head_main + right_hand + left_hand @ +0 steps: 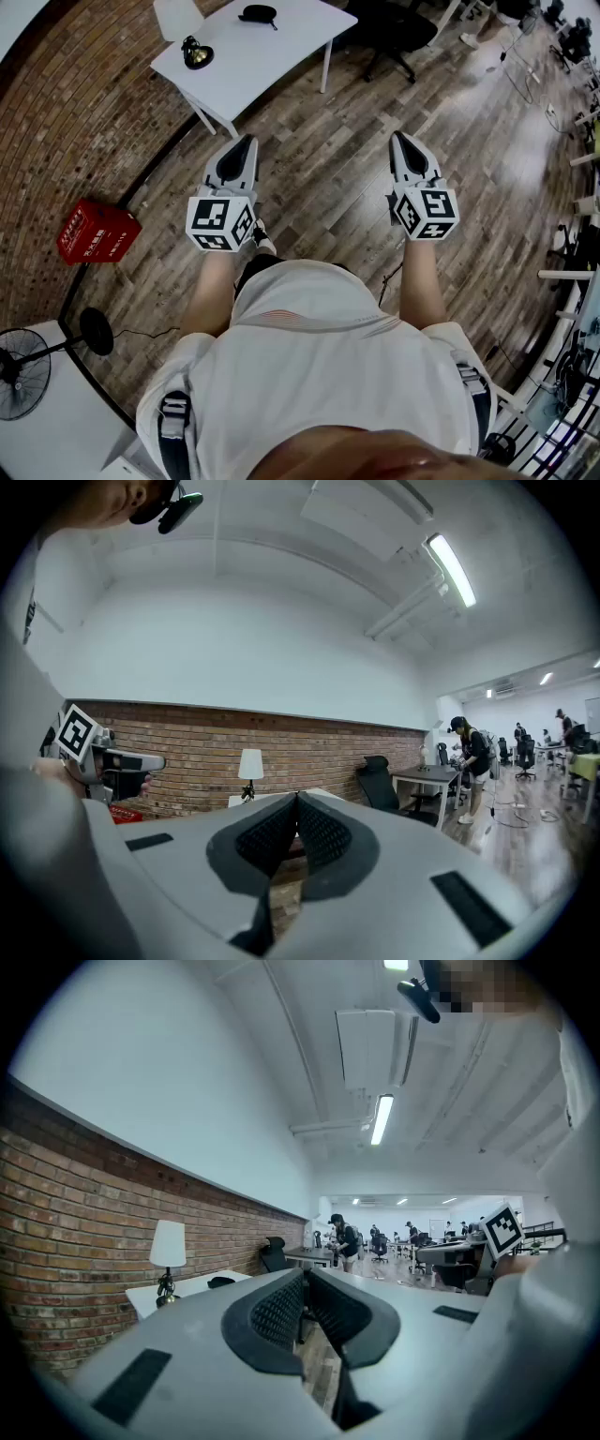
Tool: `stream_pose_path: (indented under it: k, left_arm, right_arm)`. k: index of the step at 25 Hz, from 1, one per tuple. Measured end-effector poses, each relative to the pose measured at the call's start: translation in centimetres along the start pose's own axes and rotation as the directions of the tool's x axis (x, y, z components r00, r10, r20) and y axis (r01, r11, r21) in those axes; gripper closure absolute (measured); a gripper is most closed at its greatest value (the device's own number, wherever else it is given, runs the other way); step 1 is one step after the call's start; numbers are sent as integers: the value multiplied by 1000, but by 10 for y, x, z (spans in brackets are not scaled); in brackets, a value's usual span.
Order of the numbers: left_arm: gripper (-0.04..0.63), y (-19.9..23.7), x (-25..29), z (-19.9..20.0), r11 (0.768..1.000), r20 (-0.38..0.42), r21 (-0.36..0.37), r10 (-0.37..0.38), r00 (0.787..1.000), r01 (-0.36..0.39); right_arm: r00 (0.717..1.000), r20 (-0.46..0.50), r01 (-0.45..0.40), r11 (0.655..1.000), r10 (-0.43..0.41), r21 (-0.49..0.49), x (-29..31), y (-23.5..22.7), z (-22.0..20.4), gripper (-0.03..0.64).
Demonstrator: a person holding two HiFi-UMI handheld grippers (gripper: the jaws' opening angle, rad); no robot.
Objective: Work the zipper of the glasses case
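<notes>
The black glasses case [258, 13] lies on a white table [281, 47] at the far end of the head view, well ahead of both grippers. In the left gripper view the case [221, 1282] is a small dark shape on the table behind the lamp [168, 1246]. My left gripper [248, 141] and right gripper [397, 137] are held out side by side over the wooden floor, both pointing toward the table. Each is shut with nothing between its jaws, as the left gripper [305, 1274] and right gripper [297, 799] show in their own views. The right gripper view does not show the case.
A small lamp [196, 53] stands on the table's left part. A black office chair [389, 28] sits right of the table. A red crate [97, 232] and a floor fan [23, 370] stand by the brick wall at the left. People work at desks farther back [347, 1238].
</notes>
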State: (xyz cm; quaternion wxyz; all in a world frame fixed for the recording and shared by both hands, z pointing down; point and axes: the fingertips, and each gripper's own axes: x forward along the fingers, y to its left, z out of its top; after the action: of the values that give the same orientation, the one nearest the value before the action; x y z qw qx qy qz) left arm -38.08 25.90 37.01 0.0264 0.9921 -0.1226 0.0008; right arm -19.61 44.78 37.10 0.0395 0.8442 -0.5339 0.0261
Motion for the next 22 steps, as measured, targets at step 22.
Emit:
stream_pose_path:
  k: [22]
  left_arm:
    - [566,-12,6,-5,1000,-8,-7,-11,1000,11]
  right_arm:
    - [999,11,30,999,-30,32,-7,-16,-4,566]
